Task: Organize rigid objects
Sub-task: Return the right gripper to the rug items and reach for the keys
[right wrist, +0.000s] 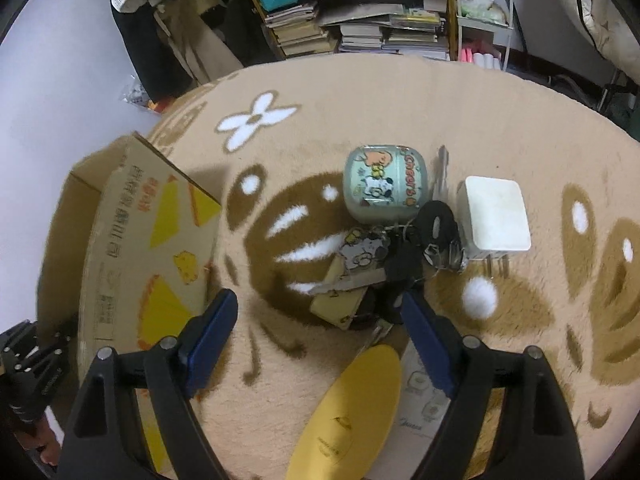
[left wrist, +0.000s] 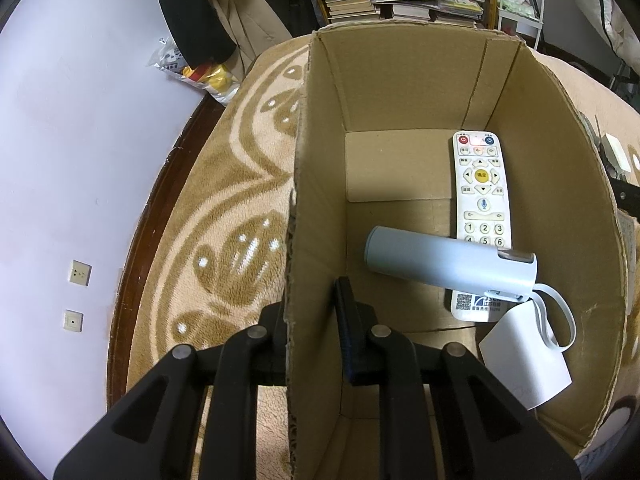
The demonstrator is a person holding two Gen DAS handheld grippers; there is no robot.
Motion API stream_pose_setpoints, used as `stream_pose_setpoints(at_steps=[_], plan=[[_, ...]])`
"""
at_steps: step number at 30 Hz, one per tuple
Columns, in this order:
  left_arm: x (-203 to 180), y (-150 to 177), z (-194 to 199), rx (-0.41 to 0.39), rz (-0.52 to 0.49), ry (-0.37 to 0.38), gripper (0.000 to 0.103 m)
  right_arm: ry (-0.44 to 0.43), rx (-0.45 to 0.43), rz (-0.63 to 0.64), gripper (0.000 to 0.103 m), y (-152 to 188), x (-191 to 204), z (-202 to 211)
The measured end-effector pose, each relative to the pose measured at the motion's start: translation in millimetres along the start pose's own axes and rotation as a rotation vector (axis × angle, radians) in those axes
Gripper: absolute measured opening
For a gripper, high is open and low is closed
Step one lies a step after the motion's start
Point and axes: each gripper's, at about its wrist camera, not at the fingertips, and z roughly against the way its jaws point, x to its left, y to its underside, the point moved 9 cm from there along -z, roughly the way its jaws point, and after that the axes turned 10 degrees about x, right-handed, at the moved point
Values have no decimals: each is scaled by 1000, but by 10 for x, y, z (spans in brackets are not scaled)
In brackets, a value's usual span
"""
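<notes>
Two grippers are at work. One, the left gripper (left wrist: 310,320), has its jaws clamped on the near wall of the box (left wrist: 552,184), one finger inside and one outside. In the box lie a remote (left wrist: 482,188) with keys 1, 2, 3, 5, 6 and a QR label, a bottle (left wrist: 448,258) across it, and a card (left wrist: 524,356). Outside, the right gripper (right wrist: 320,316) hovers wide open above the keys (right wrist: 400,256), near a tin (right wrist: 384,182) reading "Cheers" and a white charger (right wrist: 498,212) on the rug (right wrist: 400,104).

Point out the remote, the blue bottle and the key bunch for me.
remote (left wrist: 481,188): left wrist view, on its button face.
blue bottle (left wrist: 444,260): left wrist view, mid-body, lying across the remote.
key bunch (right wrist: 404,260): right wrist view, on its dark fob.
</notes>
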Motion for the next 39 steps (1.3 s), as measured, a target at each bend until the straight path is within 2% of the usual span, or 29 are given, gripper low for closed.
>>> stream_pose_setpoints(at_steps=[2,6,13,17,20,22,26,28,30,31,33,39], plan=[[-2,1,-3,0,1,2,18,-1,19,-5,88,10,-17,-53],[7,1,-11,1,2,6,18,-57,59,-26,70,58,-22,-142],[8,0,-12,2,2,8,18,-121,80,-88,69,58,-52,-198],[9,4,-17,1,-1,2,18,-95,82,-64,70,53,4,-311],[2,9,-20,2,-3,1,18,-10,67,11,72,80,86,-405],[-1,12,-20,1,-5,0,18,21,62,10,72,84,100,-407],[-9,17,-8,2,-2,3,18,-39,62,-81,72,48,28,-381],[-11,14,-4,2,-3,5,18,-40,67,-113,67,43,-17,-369],[-12,14,-2,1,-4,4,18,4,73,-125,46,51,-75,-366],[-13,13,-1,1,-5,3,18,19,71,-125,44,56,-97,-361],[-20,13,0,2,-8,-2,18,23,68,-110,42,58,-103,-348],[-13,14,18,3,1,8,18,109,47,11,42,102,-10,-302]])
